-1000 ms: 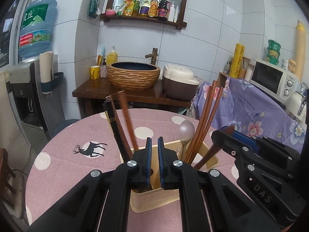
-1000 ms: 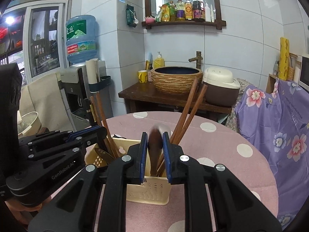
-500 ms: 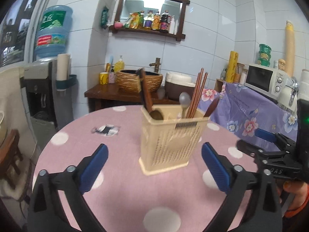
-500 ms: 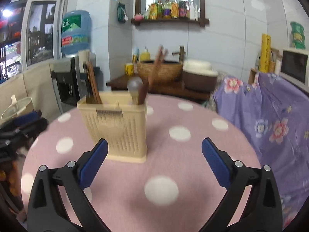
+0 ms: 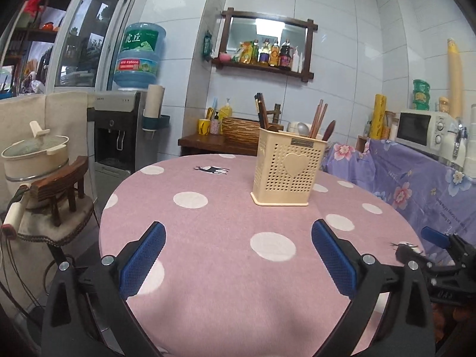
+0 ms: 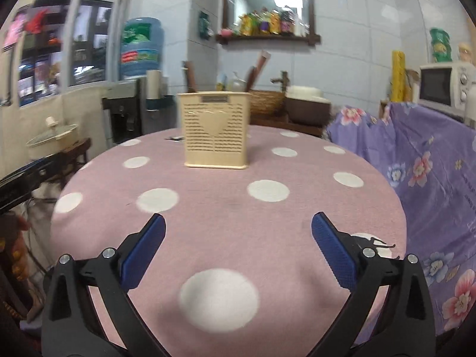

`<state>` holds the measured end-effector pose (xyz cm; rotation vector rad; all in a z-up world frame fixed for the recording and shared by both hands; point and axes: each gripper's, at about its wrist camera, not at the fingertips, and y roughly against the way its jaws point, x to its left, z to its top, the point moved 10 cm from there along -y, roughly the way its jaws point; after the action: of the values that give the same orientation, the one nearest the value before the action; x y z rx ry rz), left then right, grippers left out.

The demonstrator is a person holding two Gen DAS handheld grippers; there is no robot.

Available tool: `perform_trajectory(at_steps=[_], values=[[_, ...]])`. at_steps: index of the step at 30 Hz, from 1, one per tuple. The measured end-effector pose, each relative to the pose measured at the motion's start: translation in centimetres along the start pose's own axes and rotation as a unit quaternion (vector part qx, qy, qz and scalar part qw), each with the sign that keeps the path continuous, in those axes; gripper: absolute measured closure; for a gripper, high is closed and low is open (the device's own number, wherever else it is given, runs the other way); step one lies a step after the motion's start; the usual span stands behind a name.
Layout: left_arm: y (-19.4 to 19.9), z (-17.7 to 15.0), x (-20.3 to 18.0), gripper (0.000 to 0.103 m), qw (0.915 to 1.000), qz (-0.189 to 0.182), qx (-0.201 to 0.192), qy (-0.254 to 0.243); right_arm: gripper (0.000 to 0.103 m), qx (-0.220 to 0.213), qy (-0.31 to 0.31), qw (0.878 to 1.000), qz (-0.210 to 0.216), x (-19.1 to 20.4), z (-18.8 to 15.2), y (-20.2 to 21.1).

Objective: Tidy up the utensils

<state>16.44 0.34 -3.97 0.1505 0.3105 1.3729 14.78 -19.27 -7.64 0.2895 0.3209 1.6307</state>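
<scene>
A cream perforated utensil holder (image 5: 287,169) with a heart on its front stands upright on the round pink polka-dot table (image 5: 226,267); it also shows in the right wrist view (image 6: 214,131). Wooden chopsticks (image 5: 318,117), a metal spoon (image 5: 303,128) and a wooden spoon (image 5: 328,129) stand in it. My left gripper (image 5: 238,255) is open and empty, well back from the holder near the table's front edge. My right gripper (image 6: 238,250) is open and empty, also well back; it shows at the left wrist view's right edge (image 5: 446,264).
A small wooden chair (image 5: 56,193) with a pot behind it stands left of the table. A water dispenser (image 5: 119,131) is at the back left. A floral-covered counter (image 5: 416,184) with a microwave (image 5: 425,128) is on the right. A basin stand (image 5: 226,139) is behind the table.
Both grippers opened from shut above the holder, released the utensils into it, and pulled back and down toward the table's near edge. The holder now looks farther away.
</scene>
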Motion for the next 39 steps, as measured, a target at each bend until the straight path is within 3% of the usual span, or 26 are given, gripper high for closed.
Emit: perform_trajectory(at_steps=[6,13,39], values=[[3.6,-0.5,0.1,0.005,0.9997,-0.008,-0.023,0.002,0.006,-0.053,-0.013,0.998,0.033,2.1,0.6,4.8],[5.8,-0.2,0.3,0.005,0.9992,-0.011,-0.038,0.002,0.006,-0.092,-0.002,0.995,0.032,3.4,2.1,7.5],[6.3,-0.7,-0.4,0.005,0.9991,-0.024,-0.035,-0.004,0.006,-0.088,0.008,0.996,0.032,3.9,1.9,7.5]])
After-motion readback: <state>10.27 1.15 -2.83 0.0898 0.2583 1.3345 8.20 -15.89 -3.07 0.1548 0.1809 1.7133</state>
